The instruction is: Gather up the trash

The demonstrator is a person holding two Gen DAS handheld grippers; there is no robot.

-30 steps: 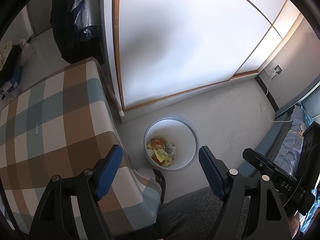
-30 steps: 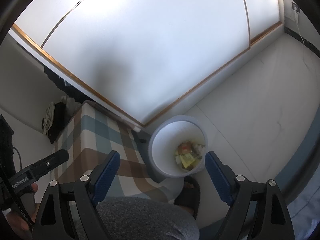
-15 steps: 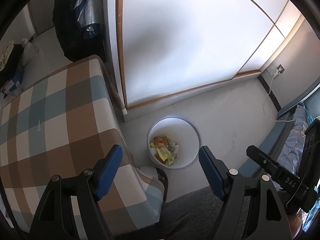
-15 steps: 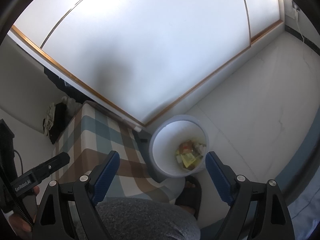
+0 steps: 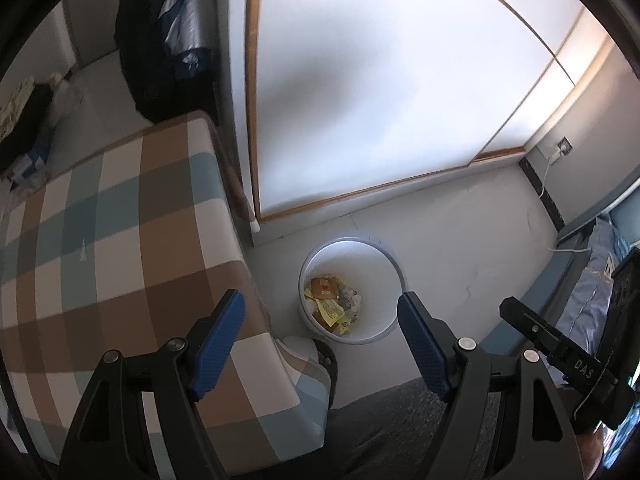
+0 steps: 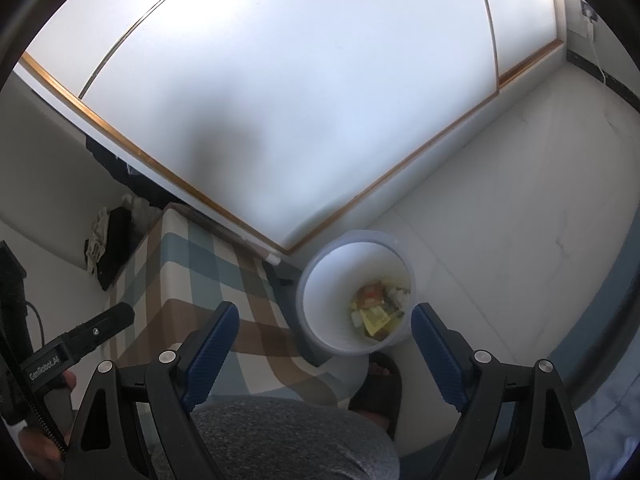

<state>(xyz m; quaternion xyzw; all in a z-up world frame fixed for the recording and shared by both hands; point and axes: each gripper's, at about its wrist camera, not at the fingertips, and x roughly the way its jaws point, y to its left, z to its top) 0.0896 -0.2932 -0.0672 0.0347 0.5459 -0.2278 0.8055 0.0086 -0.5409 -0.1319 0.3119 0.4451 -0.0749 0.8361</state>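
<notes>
Black sandal (image 6: 376,392) shows clearly only in the right view.

A home bedroom, checked brown, white and blue bedcover (image 5: 120,232) on a bed, white sliding wardrobe doors (image 5: 380,92) with wooden trim, dark clothes (image 5: 160,32) hanging in a corner, small white wastebasket (image 5: 352,248) on pale floor, wall socket (image 5: 563,146) with cable

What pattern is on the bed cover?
Checked bed cover: brown, cream and grey-blue squares, clearest in the left wrist view.
</notes>
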